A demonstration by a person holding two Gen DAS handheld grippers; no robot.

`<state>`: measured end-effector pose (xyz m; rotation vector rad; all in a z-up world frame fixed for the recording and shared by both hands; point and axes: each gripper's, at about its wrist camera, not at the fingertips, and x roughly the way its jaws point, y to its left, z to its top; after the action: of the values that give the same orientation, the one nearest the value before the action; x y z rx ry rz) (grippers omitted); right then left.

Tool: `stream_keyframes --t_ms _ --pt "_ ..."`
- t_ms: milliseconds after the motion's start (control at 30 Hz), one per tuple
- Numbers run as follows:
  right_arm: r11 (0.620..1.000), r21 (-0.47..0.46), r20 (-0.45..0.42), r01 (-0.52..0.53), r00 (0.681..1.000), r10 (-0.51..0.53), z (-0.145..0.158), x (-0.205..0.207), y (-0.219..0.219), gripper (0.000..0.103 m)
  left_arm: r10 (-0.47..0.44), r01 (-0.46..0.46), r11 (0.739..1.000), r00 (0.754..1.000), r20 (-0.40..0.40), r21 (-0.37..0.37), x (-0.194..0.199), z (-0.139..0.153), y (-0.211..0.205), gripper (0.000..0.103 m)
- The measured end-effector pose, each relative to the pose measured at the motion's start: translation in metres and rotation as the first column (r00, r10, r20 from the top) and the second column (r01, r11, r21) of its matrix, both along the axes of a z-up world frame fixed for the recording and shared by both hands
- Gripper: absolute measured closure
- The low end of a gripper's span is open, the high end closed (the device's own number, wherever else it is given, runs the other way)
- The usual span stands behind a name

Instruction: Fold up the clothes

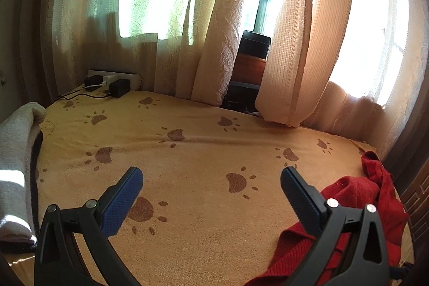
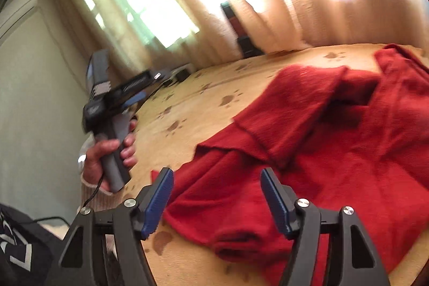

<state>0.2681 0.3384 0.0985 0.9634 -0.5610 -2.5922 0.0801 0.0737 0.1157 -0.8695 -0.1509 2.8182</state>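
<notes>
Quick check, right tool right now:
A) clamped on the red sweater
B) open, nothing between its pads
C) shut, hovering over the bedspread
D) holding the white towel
B: the right tool shows a wide gap between its blue pads, and the red sweater lies on the bedspread beyond them, not gripped.

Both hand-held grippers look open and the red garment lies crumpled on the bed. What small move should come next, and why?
Probably bring the right hand-held gripper down onto the near edge of the red garment and close on it. Its jaws stand open with nothing between them, and the garment lies bunched just beyond them on the paw-print blanket. The left hand-held gripper is also open and empty, over bare blanket.
</notes>
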Motion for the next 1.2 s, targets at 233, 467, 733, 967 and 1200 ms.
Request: stream_keyframes --t_ms 233,467,733,967,1200 --pt "0.898 0.034 0.012 0.439 0.898 -0.44 0.007 -0.012 0.124 0.034 -0.065 0.065 0.997 0.998 0.007 -0.035 0.008 -0.006 0.024 0.0" --pt "0.806 0.14 0.172 0.575 0.788 -0.592 -0.028 -0.063 0.198 0.038 -0.094 0.096 0.993 0.995 0.028 -0.062 0.006 -0.014 0.034 0.0" --pt "0.789 0.197 0.127 0.582 0.783 -0.609 -0.032 -0.063 0.184 0.089 -0.1 0.104 0.993 0.992 0.073 -0.051 -0.002 -0.023 0.033 0.0" --pt "0.83 0.152 -0.063 0.537 0.843 -0.534 0.028 -0.041 0.142 0.094 -0.114 0.116 0.992 0.992 0.053 -0.042 0.004 -0.017 0.034 0.0" --pt "0.987 0.085 -0.158 0.136 0.98 -0.121 0.07 -0.028 0.027 0.099 -0.086 0.086 0.996 0.996 0.022 0.007 0.007 -0.006 0.018 0.0"
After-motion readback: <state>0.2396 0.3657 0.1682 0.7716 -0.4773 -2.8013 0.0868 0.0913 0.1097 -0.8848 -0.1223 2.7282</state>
